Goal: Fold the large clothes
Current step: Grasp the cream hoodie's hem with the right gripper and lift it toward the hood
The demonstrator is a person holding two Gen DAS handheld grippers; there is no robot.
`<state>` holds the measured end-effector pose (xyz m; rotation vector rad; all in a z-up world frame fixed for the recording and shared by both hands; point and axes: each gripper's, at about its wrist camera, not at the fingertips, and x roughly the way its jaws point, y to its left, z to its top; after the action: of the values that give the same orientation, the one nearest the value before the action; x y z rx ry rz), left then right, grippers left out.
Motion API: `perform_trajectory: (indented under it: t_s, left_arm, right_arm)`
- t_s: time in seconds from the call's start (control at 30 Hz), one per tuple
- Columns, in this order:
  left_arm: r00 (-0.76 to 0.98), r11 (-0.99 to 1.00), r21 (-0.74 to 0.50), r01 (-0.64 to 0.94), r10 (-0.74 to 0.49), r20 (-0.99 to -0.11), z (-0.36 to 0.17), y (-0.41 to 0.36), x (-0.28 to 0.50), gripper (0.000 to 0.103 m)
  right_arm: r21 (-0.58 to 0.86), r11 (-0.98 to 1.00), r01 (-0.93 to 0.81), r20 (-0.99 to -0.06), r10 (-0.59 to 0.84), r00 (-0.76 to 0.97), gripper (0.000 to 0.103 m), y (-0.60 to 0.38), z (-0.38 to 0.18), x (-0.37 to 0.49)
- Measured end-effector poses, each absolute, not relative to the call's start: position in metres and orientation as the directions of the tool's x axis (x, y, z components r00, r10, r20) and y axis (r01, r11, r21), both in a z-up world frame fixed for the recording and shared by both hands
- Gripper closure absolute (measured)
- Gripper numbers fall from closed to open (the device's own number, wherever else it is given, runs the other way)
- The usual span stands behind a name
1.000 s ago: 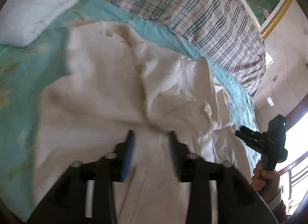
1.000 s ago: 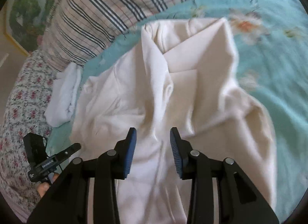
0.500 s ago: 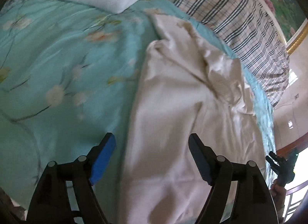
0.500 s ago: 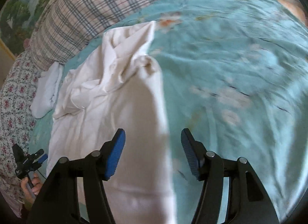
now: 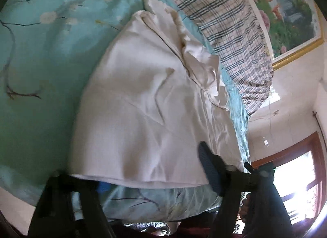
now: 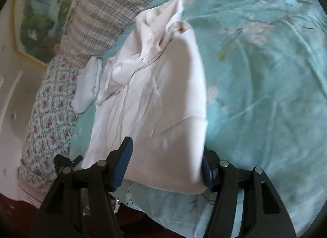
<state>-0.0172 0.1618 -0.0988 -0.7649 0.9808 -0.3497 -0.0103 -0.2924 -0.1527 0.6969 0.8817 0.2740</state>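
Observation:
A large cream-white garment [image 5: 147,98] lies lengthwise on a turquoise flowered bedsheet [image 5: 40,58], its bunched collar end toward the pillows. My left gripper [image 5: 155,178] is open wide at the garment's near hem, the left corner lying over its left finger. In the right wrist view the same garment [image 6: 159,98] reaches the bed's near edge. My right gripper [image 6: 165,166] is open wide, its fingers straddling the hem's right corner. The right gripper also shows in the left wrist view [image 5: 259,172], held in a hand.
A plaid pillow [image 5: 231,27] lies at the head of the bed. A folded white cloth [image 6: 87,86] sits beside a flowered pillow [image 6: 47,115]. A framed painting [image 5: 286,8] hangs on the wall. A window [image 5: 296,186] is at the right.
Both grippers opened wide and drew back from the garment's middle to its near hem at the bed's edge. The garment went from crumpled to stretched out lengthwise.

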Motion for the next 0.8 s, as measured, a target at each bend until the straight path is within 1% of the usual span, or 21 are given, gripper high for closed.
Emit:
perform_trajectory:
  t_s: [0.03, 0.07, 0.1, 0.13, 0.17, 0.23, 0.27, 0.4, 0.5, 0.67, 0.8]
  left_arm:
    - [0.523, 0.690, -0.720, -0.072, -0.588, -0.616, -0.102, 0.156, -0.014, 0.057]
    - [0.516, 0.687, -0.723, -0.076, -0.593, -0.618, -0.104, 0.152, -0.011, 0.065]
    - [0.508, 0.688, -0.722, -0.077, -0.596, -0.622, -0.106, 0.146, -0.007, 0.081]
    - [0.498, 0.706, -0.705, -0.076, -0.585, -0.640, -0.109, 0.140, -0.002, 0.091]
    - [0.497, 0.721, -0.689, -0.071, -0.574, -0.651, -0.109, 0.137, 0.000, 0.093]
    - [0.503, 0.734, -0.677, -0.064, -0.562, -0.657, -0.107, 0.135, 0.003, 0.097]
    - [0.507, 0.732, -0.679, -0.062, -0.563, -0.653, -0.106, 0.136, 0.003, 0.097]
    - [0.531, 0.744, -0.668, -0.023, -0.557, -0.639, -0.090, 0.136, 0.006, 0.100]
    - [0.550, 0.763, -0.646, 0.021, -0.549, -0.630, -0.072, 0.132, 0.010, 0.100]
    - [0.622, 0.769, -0.633, 0.091, -0.540, -0.567, -0.032, 0.131, 0.026, 0.100]
    - [0.677, 0.769, -0.624, 0.138, -0.534, -0.507, -0.002, 0.133, 0.049, 0.101]
  right_arm:
    - [0.666, 0.744, 0.056, -0.605, 0.494, 0.624, 0.042, -0.289, -0.154, -0.009]
    - [0.674, 0.737, 0.056, -0.597, 0.498, 0.629, 0.046, -0.287, -0.156, -0.007]
    - [0.681, 0.730, 0.062, -0.595, 0.501, 0.628, 0.058, -0.286, -0.157, -0.005]
    - [0.677, 0.734, 0.062, -0.602, 0.503, 0.620, 0.065, -0.282, -0.157, -0.003]
    - [0.666, 0.744, 0.060, -0.613, 0.500, 0.612, 0.077, -0.280, -0.158, -0.002]
    - [0.642, 0.764, 0.055, -0.628, 0.484, 0.610, 0.081, -0.278, -0.158, -0.002]
    - [0.638, 0.768, 0.050, -0.629, 0.483, 0.609, 0.087, -0.278, -0.157, -0.003]
    - [0.663, 0.749, 0.010, -0.589, 0.512, 0.625, 0.091, -0.279, -0.149, -0.002]
    - [0.690, 0.723, -0.031, -0.531, 0.535, 0.657, 0.091, -0.282, -0.137, 0.002]
    - [0.744, 0.656, -0.130, -0.389, 0.583, 0.713, 0.091, -0.290, -0.110, 0.012]
    - [0.737, 0.653, -0.177, -0.336, 0.581, 0.742, 0.092, -0.294, -0.088, 0.032]
